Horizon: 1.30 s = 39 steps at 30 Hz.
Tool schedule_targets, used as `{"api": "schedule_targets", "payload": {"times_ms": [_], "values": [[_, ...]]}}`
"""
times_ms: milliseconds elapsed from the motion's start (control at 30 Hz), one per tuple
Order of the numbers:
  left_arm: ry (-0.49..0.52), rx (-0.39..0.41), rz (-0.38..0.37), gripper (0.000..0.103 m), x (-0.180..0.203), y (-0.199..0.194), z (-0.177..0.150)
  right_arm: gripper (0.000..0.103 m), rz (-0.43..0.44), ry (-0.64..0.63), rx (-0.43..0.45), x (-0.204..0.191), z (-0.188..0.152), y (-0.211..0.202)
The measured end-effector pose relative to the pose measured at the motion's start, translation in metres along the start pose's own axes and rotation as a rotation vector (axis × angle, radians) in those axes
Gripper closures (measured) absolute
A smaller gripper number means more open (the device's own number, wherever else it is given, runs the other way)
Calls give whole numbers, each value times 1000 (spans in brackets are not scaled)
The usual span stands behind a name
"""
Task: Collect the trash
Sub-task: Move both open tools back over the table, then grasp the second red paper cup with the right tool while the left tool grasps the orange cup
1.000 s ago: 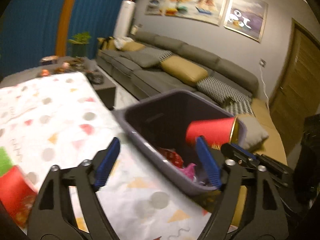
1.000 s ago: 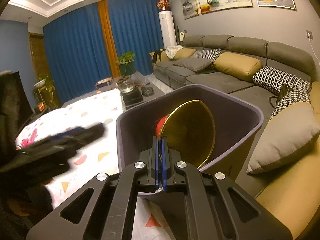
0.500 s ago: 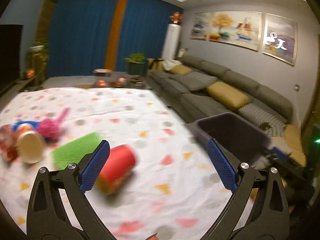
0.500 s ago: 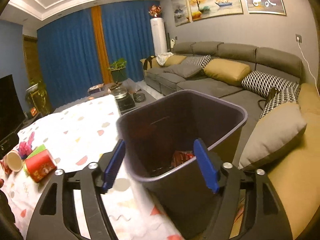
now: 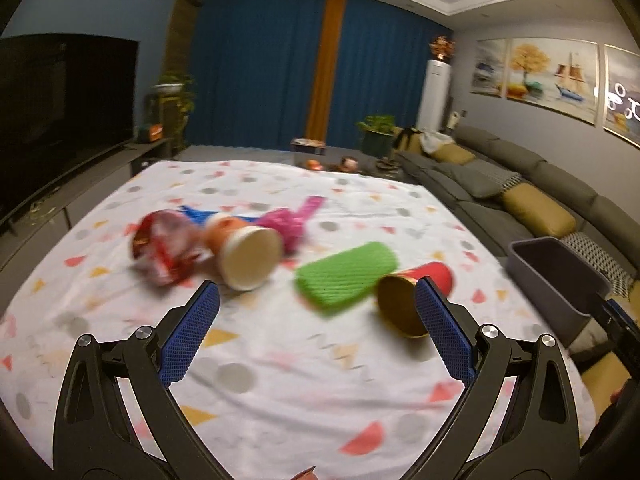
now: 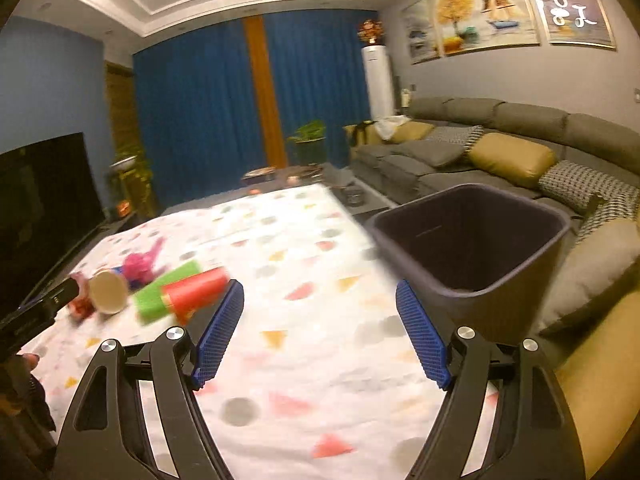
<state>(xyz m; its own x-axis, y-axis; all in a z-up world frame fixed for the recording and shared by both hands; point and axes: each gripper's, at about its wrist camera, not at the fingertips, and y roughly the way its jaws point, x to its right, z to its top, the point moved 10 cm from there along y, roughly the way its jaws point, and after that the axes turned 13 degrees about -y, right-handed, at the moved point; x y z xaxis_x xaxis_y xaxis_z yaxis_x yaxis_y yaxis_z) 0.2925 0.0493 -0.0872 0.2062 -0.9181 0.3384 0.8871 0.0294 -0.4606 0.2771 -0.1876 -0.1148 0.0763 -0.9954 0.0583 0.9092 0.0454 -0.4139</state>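
The left claw [image 5: 316, 328] is fully spread and holds nothing. The right claw [image 6: 320, 332] is opening, with nothing between its pads. Trash lies on the table [image 5: 320, 380]: a red cup [image 5: 416, 296] at 1 o'clock of the left claw, a green sleeve [image 5: 344, 276] touching it, and a paper cup [image 5: 248, 256] at 11 o'clock. The bin [image 6: 472, 248] stands at 2 o'clock of the right claw.
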Motion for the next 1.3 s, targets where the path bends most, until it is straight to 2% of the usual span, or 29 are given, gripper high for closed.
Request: {"api": "schedule_targets", "payload": {"times_ms": [233, 500, 700, 867, 933, 1200, 1300], "values": [[-28, 25, 64, 7, -51, -11, 11, 26, 71, -78, -22, -70, 2, 13], [-61, 39, 91, 7, -83, -10, 20, 27, 75, -181, -55, -122, -4, 43], [-61, 32, 102, 7, -89, 2, 24, 36, 58, -219, -109, -138, -10, 71], [-50, 18, 102, 7, -87, 18, 26, 52, 53, -233, -171, -145, -15, 92], [-53, 9, 109, 7, -89, 26, 28, 54, 40, -240, -180, -145, -15, 98], [-31, -40, 121, 7, -83, 61, 31, 79, 18, -244, -244, -142, -18, 118], [-7, -62, 139, 12, -80, 74, 29, 83, 15, -232, -251, -138, -19, 120]]}}
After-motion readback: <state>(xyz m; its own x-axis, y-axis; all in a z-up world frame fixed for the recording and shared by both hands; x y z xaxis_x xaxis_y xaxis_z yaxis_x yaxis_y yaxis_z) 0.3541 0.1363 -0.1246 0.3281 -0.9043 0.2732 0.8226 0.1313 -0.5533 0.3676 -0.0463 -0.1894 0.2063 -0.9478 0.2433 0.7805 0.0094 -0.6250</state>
